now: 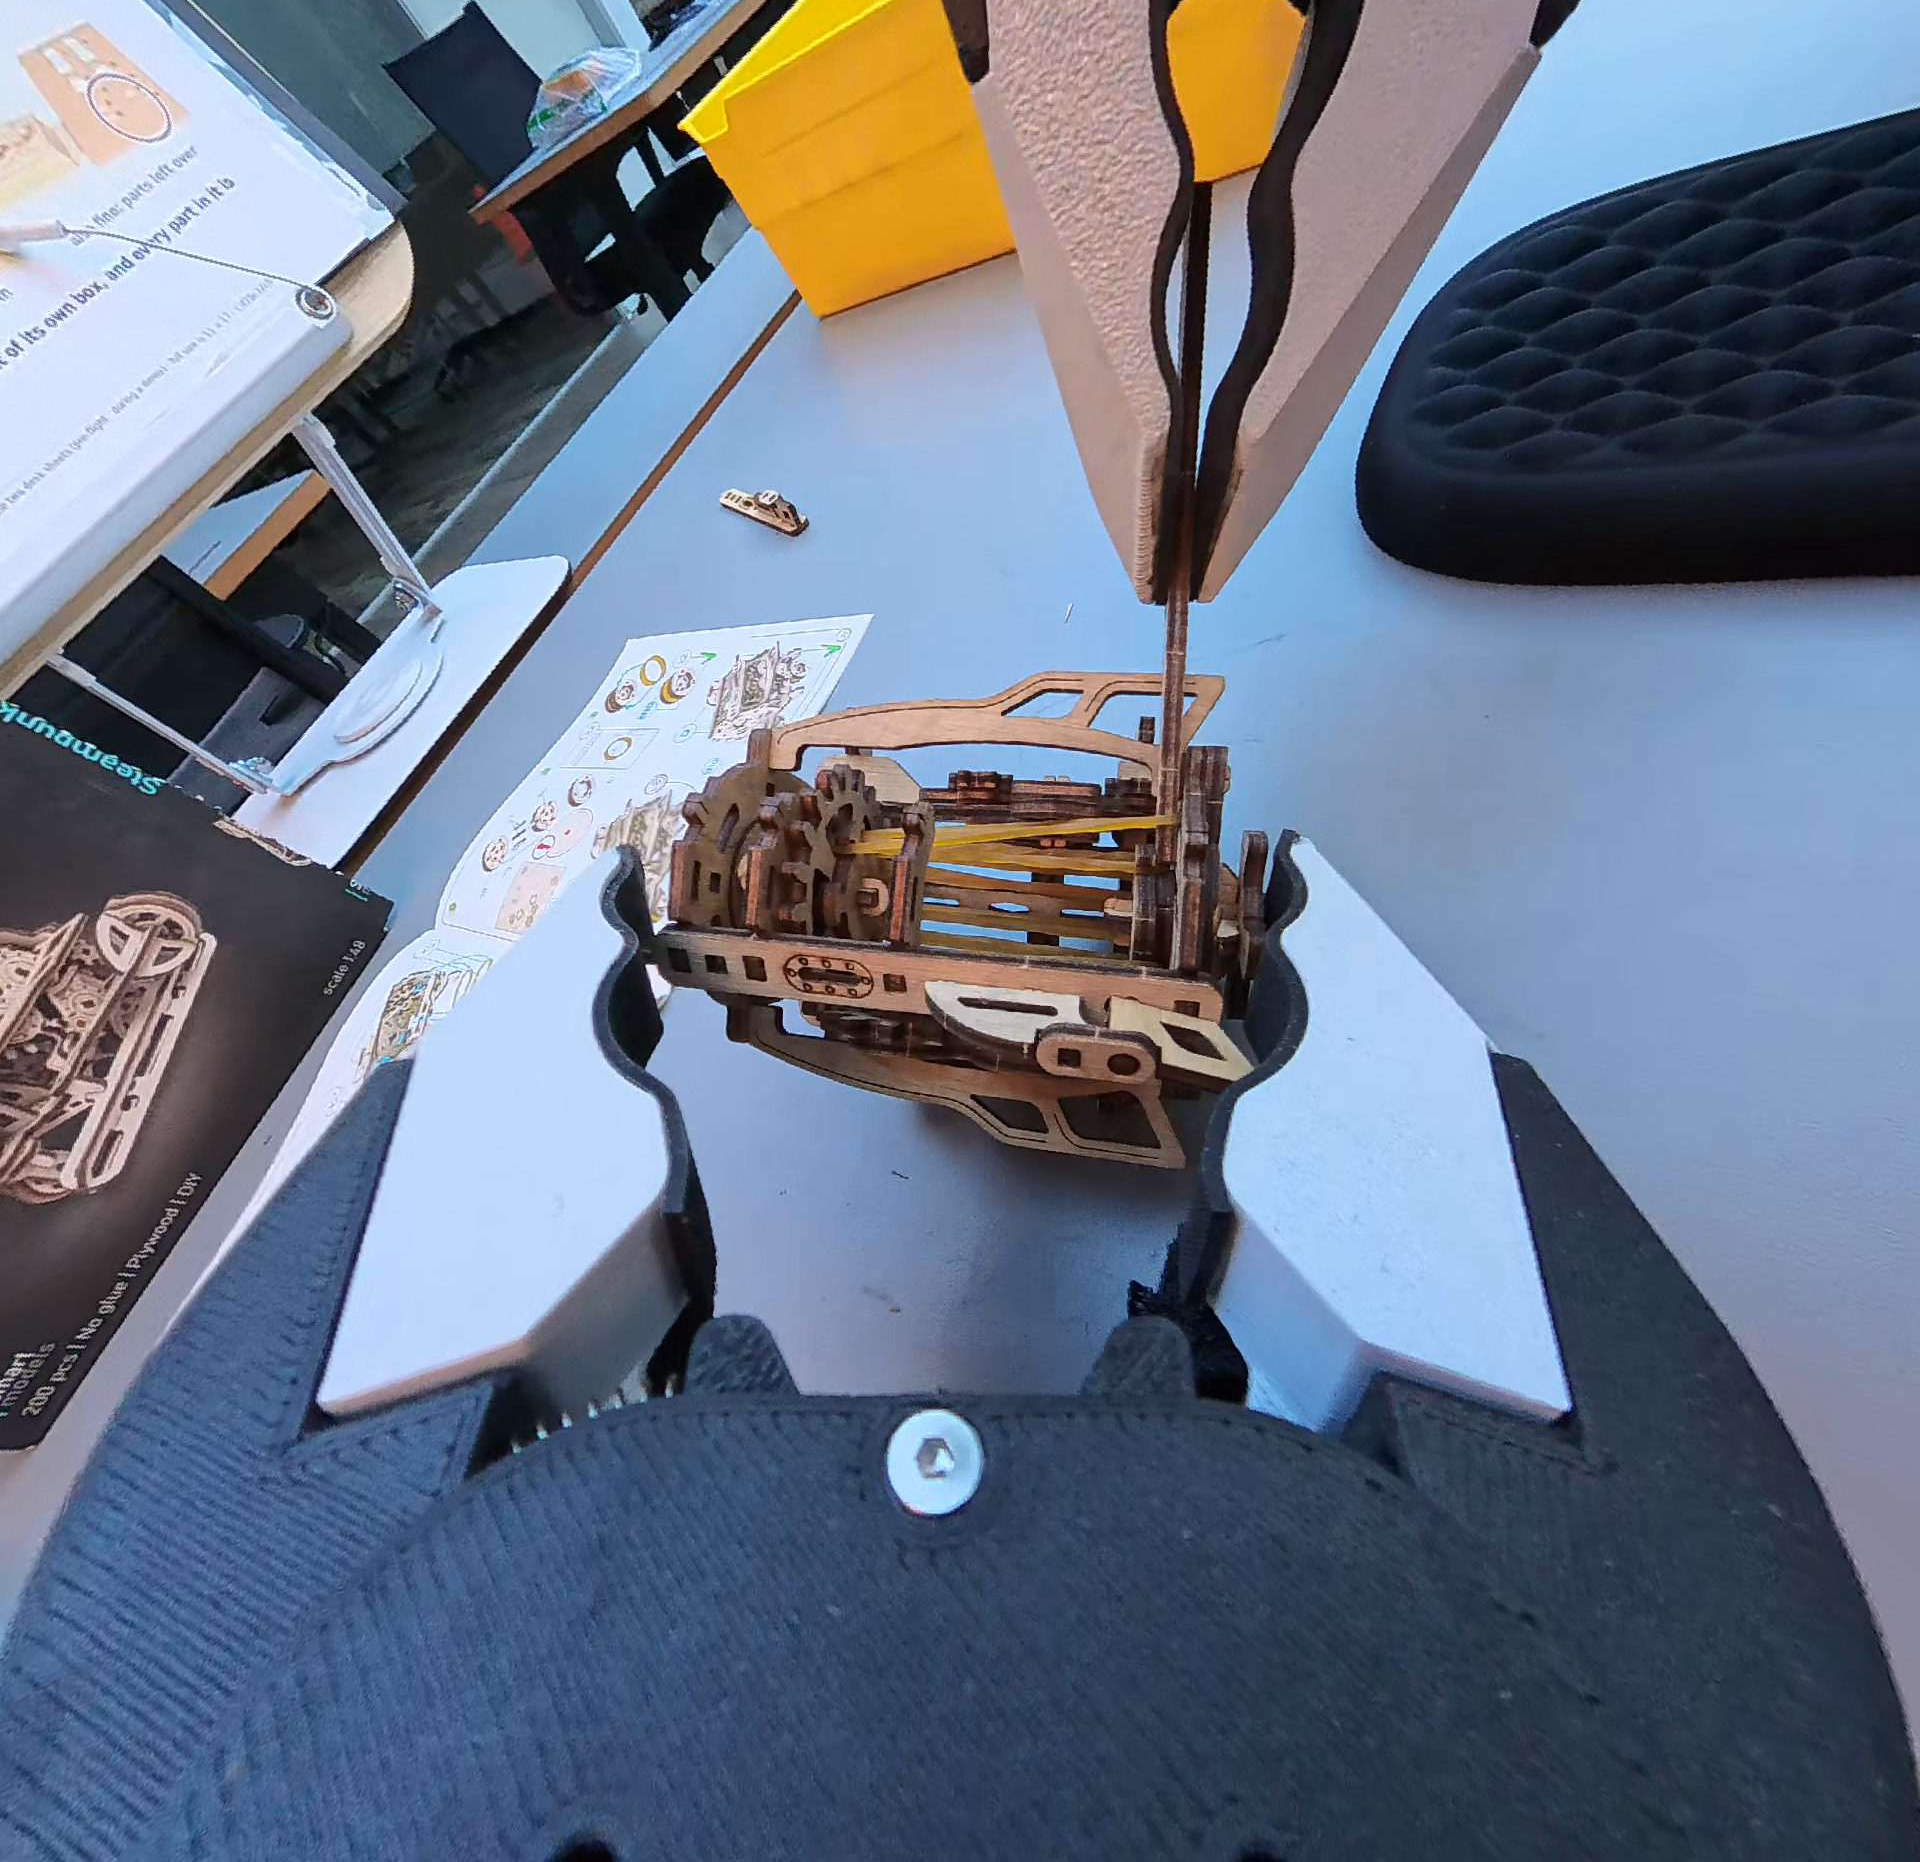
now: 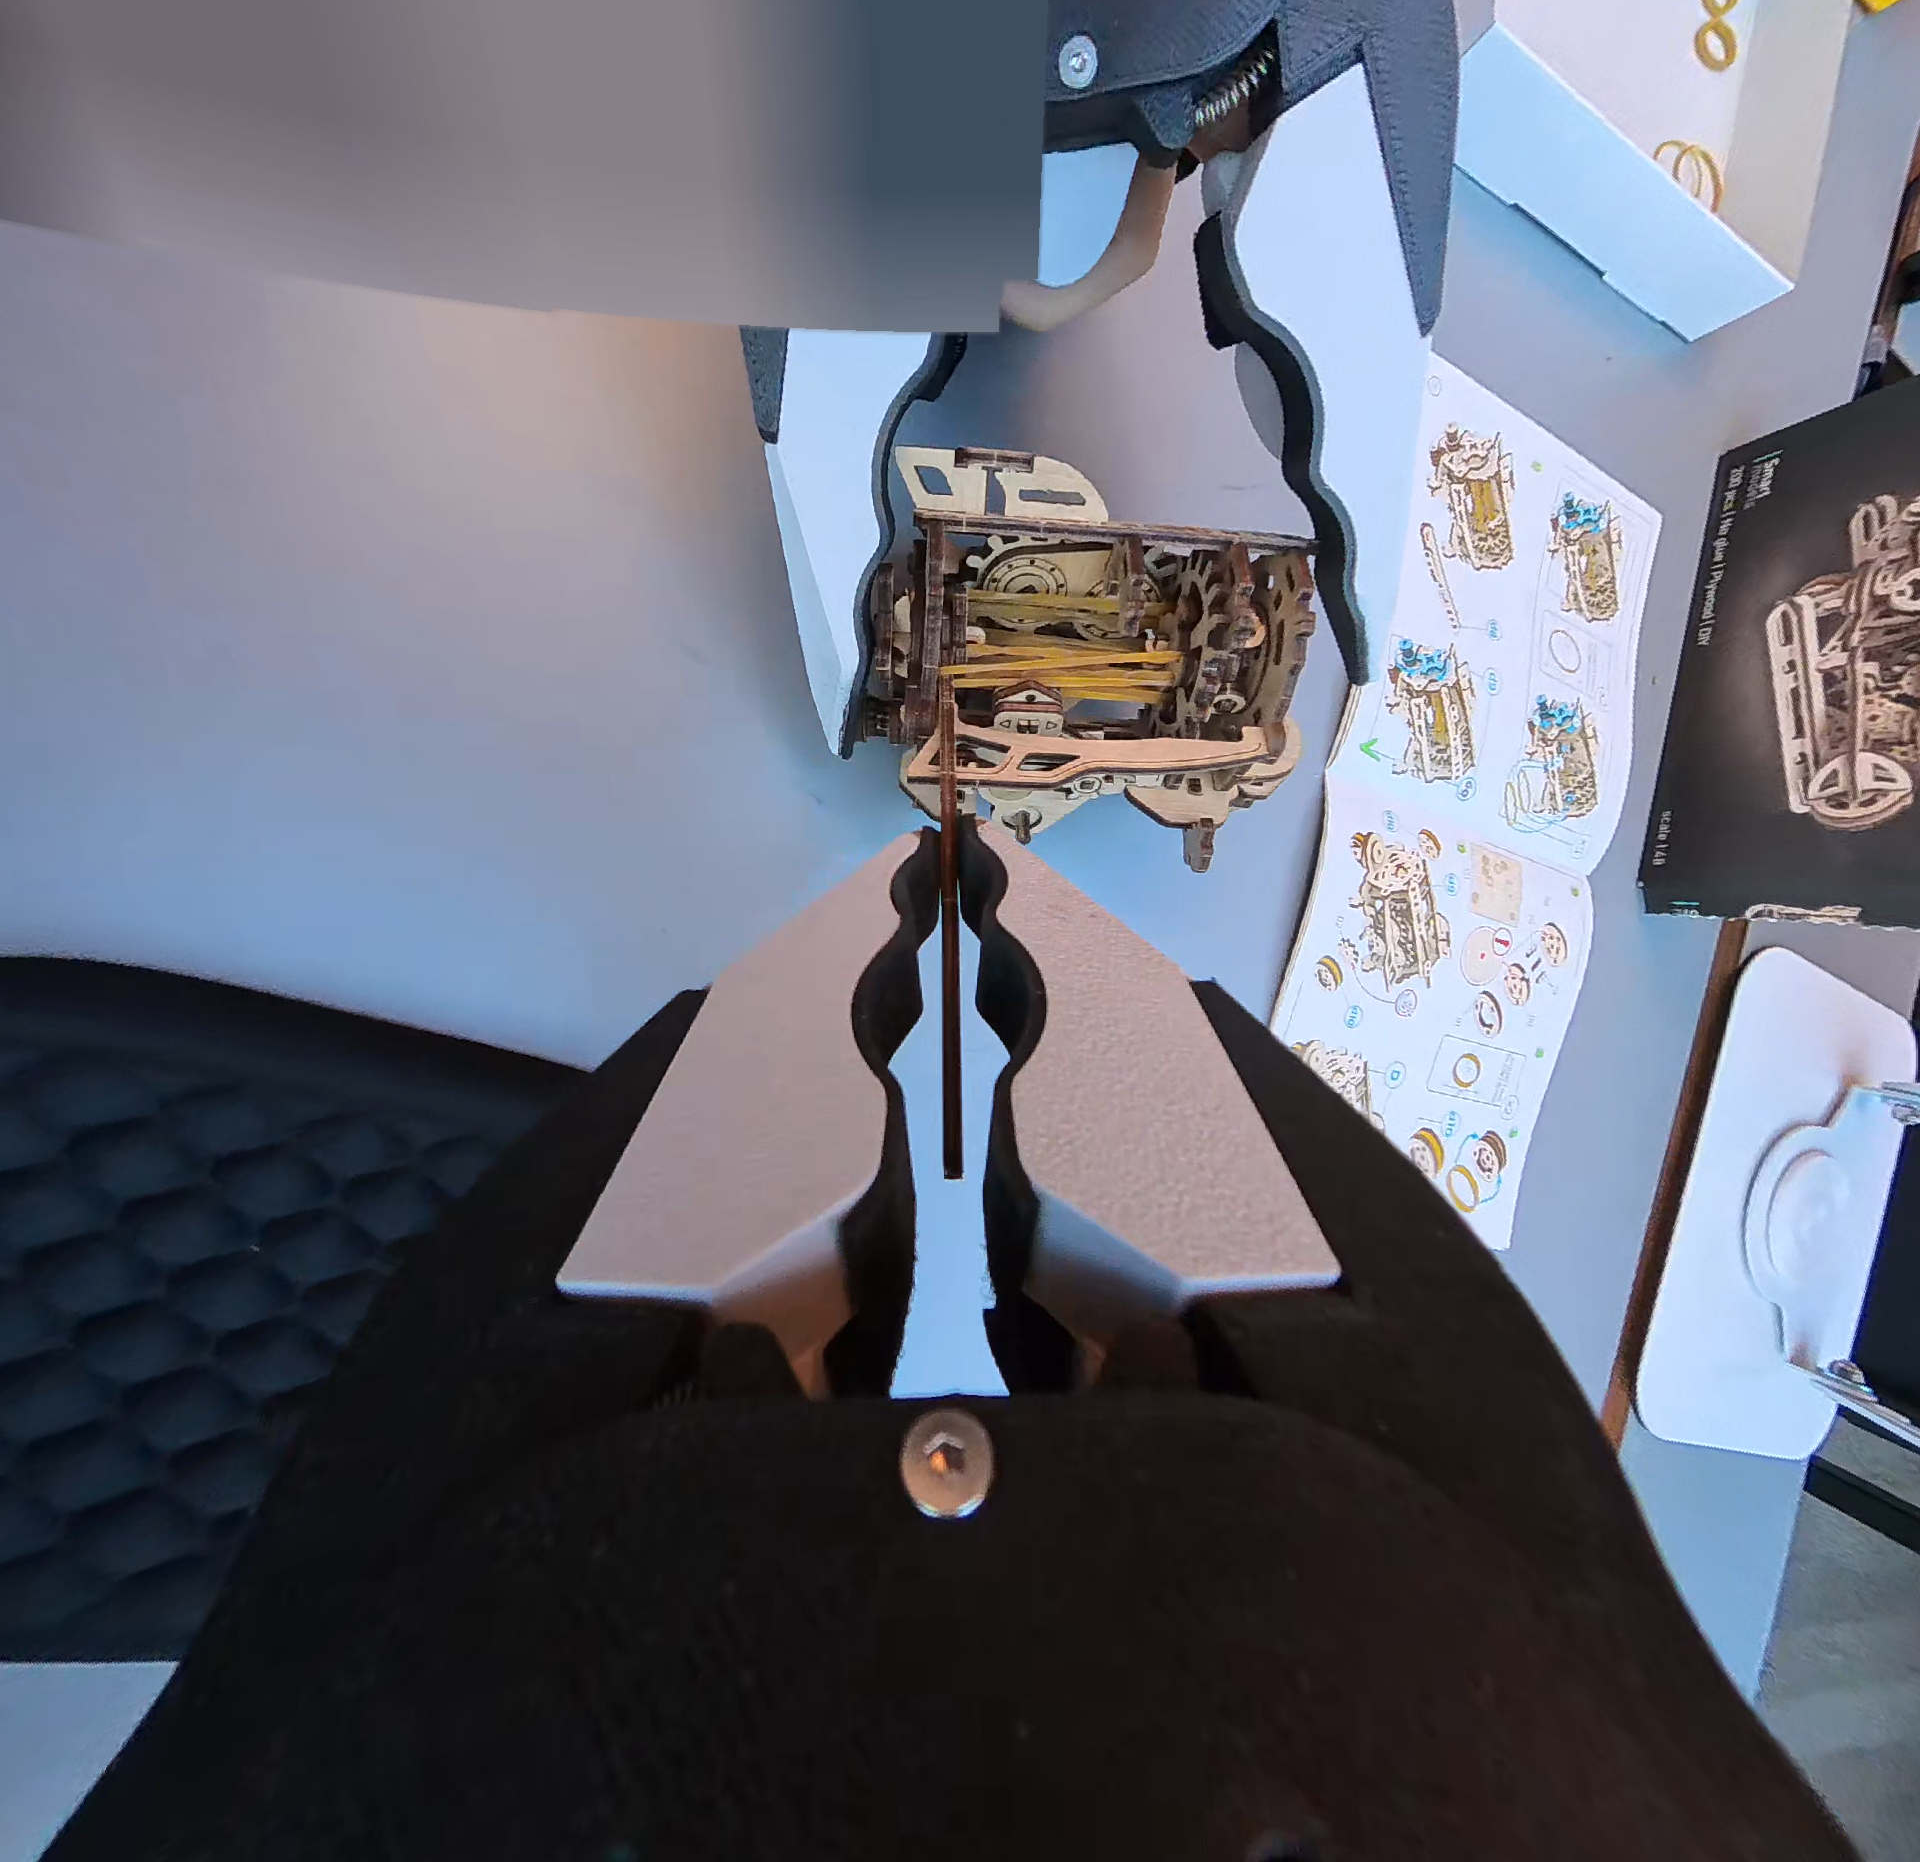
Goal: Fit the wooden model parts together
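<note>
My left gripper (image 1: 951, 908) clamps the wooden model (image 1: 956, 898) at mid-frame, one finger against each end, so the model has no room to either side. My right gripper (image 2: 945, 856) is pinched shut on one thin wooden stick (image 2: 950, 981), whose far end is down among the model's rear parts, beside the yellow rubber bands (image 2: 1070, 659). I cannot tell whether it is seated.

In the left wrist view, bare grey table (image 1: 935, 524) lies open behind the model. One small loose wooden piece (image 1: 764, 510) sits well apart at upper centre, two stacked yellow bins (image 1: 862, 160) stand at the top edge, and one black cushion (image 1: 1662, 368) fills the upper right.

One instruction sheet (image 2: 1455, 794) lies just beside the model, with one black box (image 2: 1808, 659) beyond it at the right edge of the right wrist view. One white stand base (image 1: 416, 669) rests at the table's left edge. Other desks and chairs show in the upper-left background.
</note>
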